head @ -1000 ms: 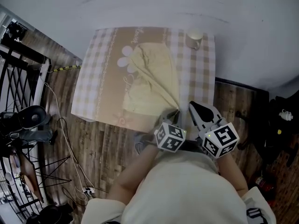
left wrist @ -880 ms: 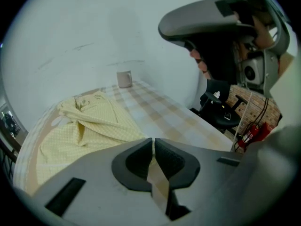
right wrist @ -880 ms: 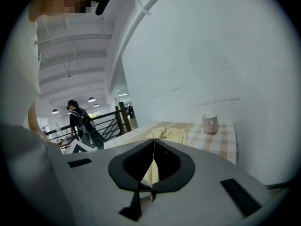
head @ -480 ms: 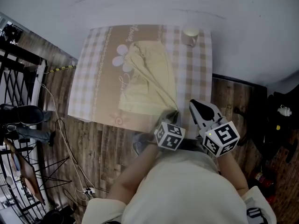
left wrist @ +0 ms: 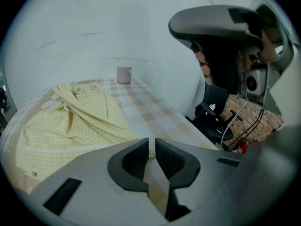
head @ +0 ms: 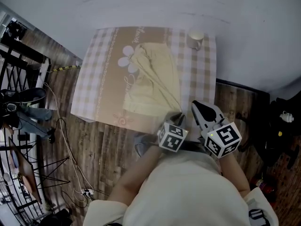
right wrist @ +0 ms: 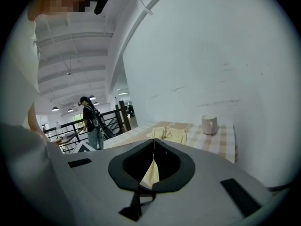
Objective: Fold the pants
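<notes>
Pants are seen in the head view spread on the table, long axis running away from the person, the near corner drawn to the left gripper; the right gripper is held just beside. In the left gripper view, jaws are pinched on that corner. In the right gripper view, jaws are clenched, nothing held, pants lying ahead-left.

The pants are pale yellow with fine checks, the tablecloth beige-and-white gingham, the mug cream.
</notes>
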A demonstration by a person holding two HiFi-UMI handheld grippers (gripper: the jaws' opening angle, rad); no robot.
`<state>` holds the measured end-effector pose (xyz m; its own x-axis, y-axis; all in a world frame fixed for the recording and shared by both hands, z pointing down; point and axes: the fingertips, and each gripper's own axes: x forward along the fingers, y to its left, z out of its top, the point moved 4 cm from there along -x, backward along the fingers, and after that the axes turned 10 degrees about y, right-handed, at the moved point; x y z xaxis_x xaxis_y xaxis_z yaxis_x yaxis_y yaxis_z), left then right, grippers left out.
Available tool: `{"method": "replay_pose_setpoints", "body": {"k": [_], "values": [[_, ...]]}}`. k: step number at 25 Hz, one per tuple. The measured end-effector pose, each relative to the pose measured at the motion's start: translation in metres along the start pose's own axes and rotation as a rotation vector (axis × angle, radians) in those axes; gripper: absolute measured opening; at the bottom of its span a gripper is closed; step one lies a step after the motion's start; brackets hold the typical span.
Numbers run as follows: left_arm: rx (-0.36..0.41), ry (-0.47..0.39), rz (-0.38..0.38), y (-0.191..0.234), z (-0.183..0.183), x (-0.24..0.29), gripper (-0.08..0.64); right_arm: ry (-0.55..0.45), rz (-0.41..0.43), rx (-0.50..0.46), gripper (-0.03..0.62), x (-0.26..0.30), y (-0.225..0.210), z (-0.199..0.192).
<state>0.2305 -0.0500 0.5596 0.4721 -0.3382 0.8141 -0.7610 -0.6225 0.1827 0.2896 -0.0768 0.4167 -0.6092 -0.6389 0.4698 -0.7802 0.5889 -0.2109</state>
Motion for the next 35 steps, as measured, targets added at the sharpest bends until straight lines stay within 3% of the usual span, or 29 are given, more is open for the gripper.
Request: {"method": "replay_pose_setpoints", "body": {"k": [3,6,10,18,24,35], "values": [[-0.029,-0.043,0.000,0.005,0.004,-0.010,0.040,-0.005,0.011,-0.011,0.000,0.002,0.003,0.003],[-0.084,-0.093,-0.005,0.013,0.009,-0.022,0.118,-0.006,0.022,-0.020,0.000,0.003,0.004,0.005],[-0.163,-0.182,0.058,0.033,0.015,-0.048,0.117,-0.009,0.041,-0.035,0.000,0.007,0.006,0.010],[-0.331,-0.322,0.234,0.091,0.003,-0.108,0.033,0.005,0.089,-0.130,0.000,0.039,0.017,0.029],[-0.398,-0.335,0.324,0.124,-0.019,-0.138,0.024,0.029,0.094,-0.230,0.000,0.081,0.030,0.049],[-0.434,-0.358,0.305,0.169,-0.014,-0.146,0.023,0.117,0.068,-0.360,0.002,0.181,0.049,0.073]]}}
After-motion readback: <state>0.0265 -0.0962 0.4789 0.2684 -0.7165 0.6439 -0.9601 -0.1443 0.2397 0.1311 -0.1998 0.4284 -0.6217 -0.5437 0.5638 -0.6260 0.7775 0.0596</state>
